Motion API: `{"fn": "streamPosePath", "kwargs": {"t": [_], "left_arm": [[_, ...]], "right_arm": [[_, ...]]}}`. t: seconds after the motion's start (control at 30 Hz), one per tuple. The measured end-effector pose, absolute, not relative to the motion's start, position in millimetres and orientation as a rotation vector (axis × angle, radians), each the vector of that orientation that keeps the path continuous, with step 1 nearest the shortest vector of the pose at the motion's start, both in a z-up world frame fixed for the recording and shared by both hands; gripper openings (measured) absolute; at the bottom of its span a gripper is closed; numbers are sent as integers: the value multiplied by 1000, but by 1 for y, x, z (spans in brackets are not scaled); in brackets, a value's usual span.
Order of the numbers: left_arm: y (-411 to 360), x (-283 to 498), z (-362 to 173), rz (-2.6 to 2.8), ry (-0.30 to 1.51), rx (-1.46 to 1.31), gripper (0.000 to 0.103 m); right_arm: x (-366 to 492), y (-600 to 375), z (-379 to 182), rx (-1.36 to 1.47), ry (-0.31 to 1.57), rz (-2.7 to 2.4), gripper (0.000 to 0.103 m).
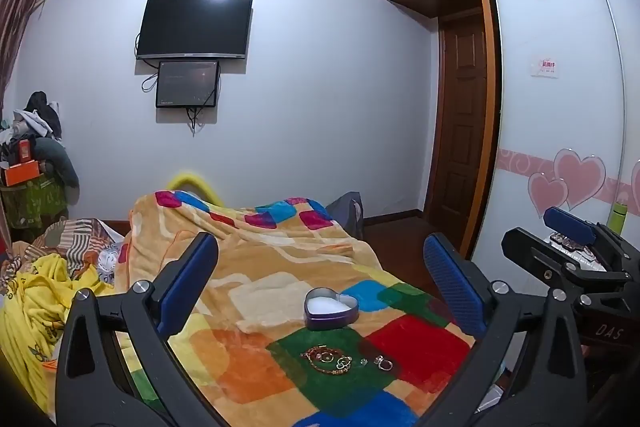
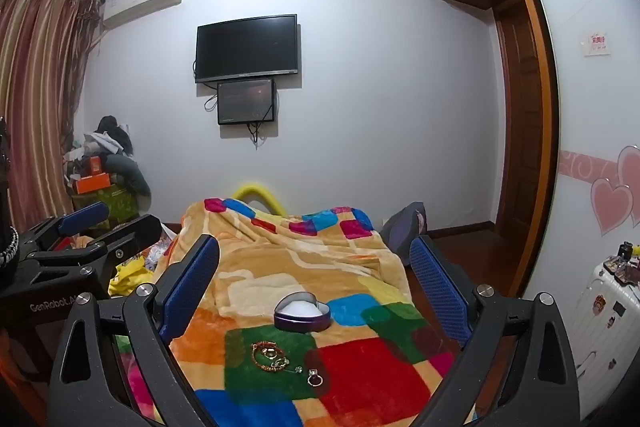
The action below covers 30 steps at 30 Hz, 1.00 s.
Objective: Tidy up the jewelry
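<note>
A purple heart-shaped tin [image 1: 330, 313] with a white lining stands open on the colourful blanket; it also shows in the right wrist view [image 2: 302, 315]. Just in front of it lies a small pile of jewelry: a red-gold bracelet [image 1: 325, 361] [image 2: 267, 355], a small stud [image 1: 363, 361] and a silver ring [image 1: 385, 364] [image 2: 315, 380]. My left gripper [image 1: 320, 287] is open and empty, held above the blanket behind the tin. My right gripper [image 2: 316, 279] is open and empty, also above the blanket. Each gripper shows at the edge of the other's view.
The patchwork blanket [image 1: 256, 267] covers a bed. Yellow cloth [image 1: 44, 307] and clothes lie at the left. A wardrobe with heart stickers [image 1: 560, 107] stands right. A white suitcase [image 2: 600, 311] with small items on top sits at far right. A TV [image 1: 195, 27] hangs on the far wall.
</note>
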<state>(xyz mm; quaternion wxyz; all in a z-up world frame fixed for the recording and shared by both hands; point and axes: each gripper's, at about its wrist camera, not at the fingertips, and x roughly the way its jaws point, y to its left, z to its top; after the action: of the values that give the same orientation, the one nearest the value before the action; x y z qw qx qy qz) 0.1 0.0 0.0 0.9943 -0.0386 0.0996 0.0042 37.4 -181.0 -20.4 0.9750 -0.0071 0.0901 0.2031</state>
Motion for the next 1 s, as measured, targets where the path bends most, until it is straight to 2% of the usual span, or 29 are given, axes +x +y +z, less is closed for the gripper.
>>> {"fn": "streamPosePath", "kwargs": {"t": [1.0], "left_arm": [[-1,2,-4,16,202,-56,103]], "right_arm": [[40,-179,-22,-17,193,413,95]]}}
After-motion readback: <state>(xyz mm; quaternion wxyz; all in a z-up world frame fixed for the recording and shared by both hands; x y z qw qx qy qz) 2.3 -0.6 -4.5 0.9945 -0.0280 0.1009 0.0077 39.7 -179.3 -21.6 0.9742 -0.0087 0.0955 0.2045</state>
